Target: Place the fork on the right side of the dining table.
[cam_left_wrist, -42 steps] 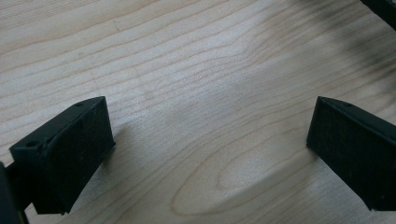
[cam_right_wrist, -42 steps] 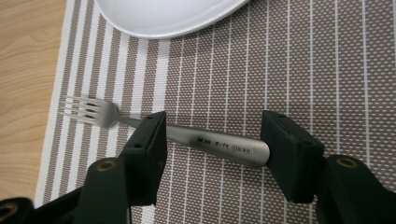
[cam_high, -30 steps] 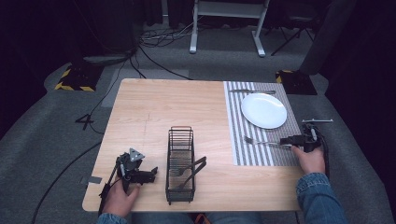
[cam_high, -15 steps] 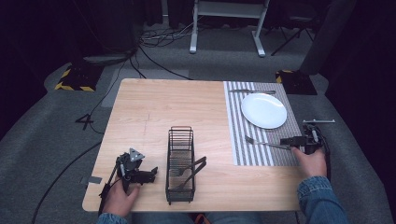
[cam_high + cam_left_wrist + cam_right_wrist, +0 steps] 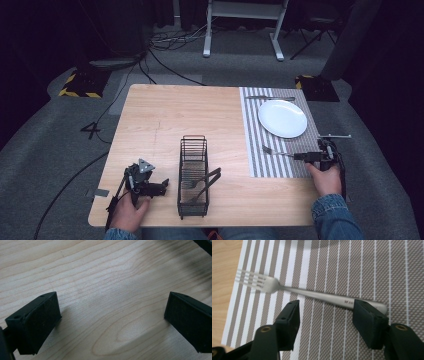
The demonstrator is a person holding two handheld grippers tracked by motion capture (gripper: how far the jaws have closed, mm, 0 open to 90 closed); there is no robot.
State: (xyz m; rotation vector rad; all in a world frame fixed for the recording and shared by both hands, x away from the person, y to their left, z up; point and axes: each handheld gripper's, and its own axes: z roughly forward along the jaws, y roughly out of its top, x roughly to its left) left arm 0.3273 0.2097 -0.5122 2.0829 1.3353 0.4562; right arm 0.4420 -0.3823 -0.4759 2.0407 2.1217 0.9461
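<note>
In the high view, a fork (image 5: 278, 151) lies on the striped placemat (image 5: 260, 165) near the table's (image 5: 165, 120) right edge, its tines pointing toward the table's middle. The right gripper (image 5: 306, 156) sits at the handle end of the fork, held by a hand (image 5: 325, 179) close to the near right corner. A white plate (image 5: 282, 118) rests on the same placemat farther toward the far edge. A black wire rack (image 5: 193, 175) stands near the near edge at the middle, with utensils in it. The left gripper (image 5: 161, 187) rests low by the near left corner, beside the rack.

In the left gripper view, the left gripper (image 5: 110, 320) has its jaws spread wide over bare wood, nothing between them.

In the right gripper view, the right gripper (image 5: 325, 317) is spread, its jaws apart just in front of the fork's (image 5: 312, 293) handle; one jaw covers the handle's end, and whether it touches cannot be told. The fork lies flat on the placemat (image 5: 362, 270), unpinched.
</note>
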